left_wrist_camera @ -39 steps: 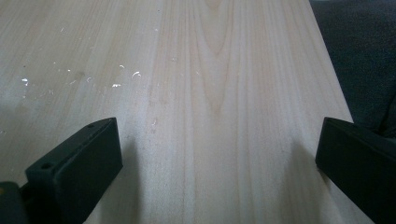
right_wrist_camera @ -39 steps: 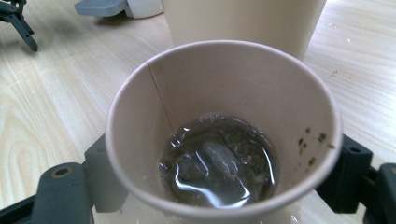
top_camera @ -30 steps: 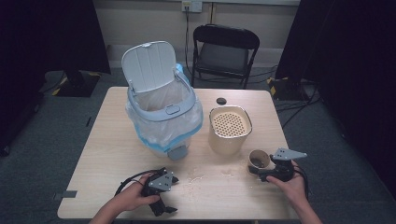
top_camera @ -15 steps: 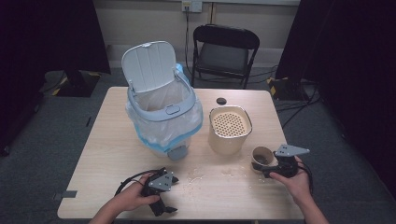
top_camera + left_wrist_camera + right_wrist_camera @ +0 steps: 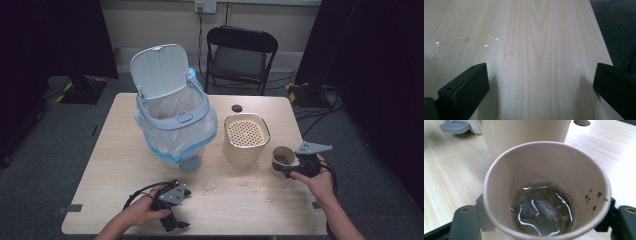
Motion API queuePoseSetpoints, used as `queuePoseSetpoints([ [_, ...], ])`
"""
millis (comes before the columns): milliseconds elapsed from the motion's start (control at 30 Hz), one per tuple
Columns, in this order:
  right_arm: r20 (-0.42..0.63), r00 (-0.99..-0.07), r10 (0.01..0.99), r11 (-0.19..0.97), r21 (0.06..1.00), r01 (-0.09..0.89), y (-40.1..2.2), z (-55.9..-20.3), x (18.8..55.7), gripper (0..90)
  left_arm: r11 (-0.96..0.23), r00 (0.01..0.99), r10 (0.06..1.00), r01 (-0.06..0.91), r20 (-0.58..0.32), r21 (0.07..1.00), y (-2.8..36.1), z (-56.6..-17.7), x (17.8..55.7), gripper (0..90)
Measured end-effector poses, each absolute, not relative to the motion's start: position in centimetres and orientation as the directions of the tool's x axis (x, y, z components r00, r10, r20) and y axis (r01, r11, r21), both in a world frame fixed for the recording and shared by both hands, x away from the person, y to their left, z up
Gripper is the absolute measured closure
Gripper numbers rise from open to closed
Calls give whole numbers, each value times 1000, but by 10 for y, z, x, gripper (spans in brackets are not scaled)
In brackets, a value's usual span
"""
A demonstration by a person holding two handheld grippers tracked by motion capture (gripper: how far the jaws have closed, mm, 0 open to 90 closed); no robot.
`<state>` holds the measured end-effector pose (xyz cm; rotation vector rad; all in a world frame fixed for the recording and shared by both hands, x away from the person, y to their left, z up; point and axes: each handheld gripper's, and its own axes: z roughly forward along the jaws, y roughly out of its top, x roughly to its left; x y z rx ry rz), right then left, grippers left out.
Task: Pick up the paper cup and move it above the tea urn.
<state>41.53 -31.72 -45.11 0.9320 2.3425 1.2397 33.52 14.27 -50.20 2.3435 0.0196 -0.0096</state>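
Right hand-held gripper (image 5: 284, 169): I'm pinching the paper cup (image 5: 546, 187), wet dregs inside.
Cup: at 3 o'clock of the beige strainer bin (image 5: 246, 139).
Left hand-held gripper (image 5: 175, 224): spread wide over bare counter (image 5: 544, 50).

Recording studio: black curtains (image 5: 45, 40), lone table (image 5: 115, 165), folding chair (image 5: 240, 55).

I see a brown paper cup (image 5: 544, 170) — matt outside and in, one seam down its wall, wet glossy liquid and dark flecks at the bottom. My right gripper (image 5: 287, 169) and left gripper (image 5: 172, 220) have matt black plastic jaws. The table (image 5: 544, 50) is pale wood, smooth, lightly grained, dusted with pale crumbs. The beige canister (image 5: 246, 145) looks like matt plastic. The bin (image 5: 172, 100) is smooth grey-white plastic — its liner thin, glossy, crinkled film.
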Motion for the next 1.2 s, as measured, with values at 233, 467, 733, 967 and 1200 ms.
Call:
queuePoseSetpoints([
  [233,14,-719,695,398,826,400,-321,-446,428,264,-698,1000,11,18,-13,716,143,-502,335,0],
  [467,-1,-707,707,400,825,399,-324,-435,440,264,-698,1000,11,17,-13,716,143,-502,335,0],
  [733,-14,-696,717,405,821,401,-328,-422,456,266,-698,1000,11,17,-13,716,143,-502,335,0],
  [967,-23,-688,725,405,823,398,-328,-413,473,268,-698,1000,11,17,-13,716,143,-502,335,0],
  [1200,-23,-692,721,400,830,389,-326,-409,486,270,-698,1000,11,18,-14,716,143,-502,335,0],
])
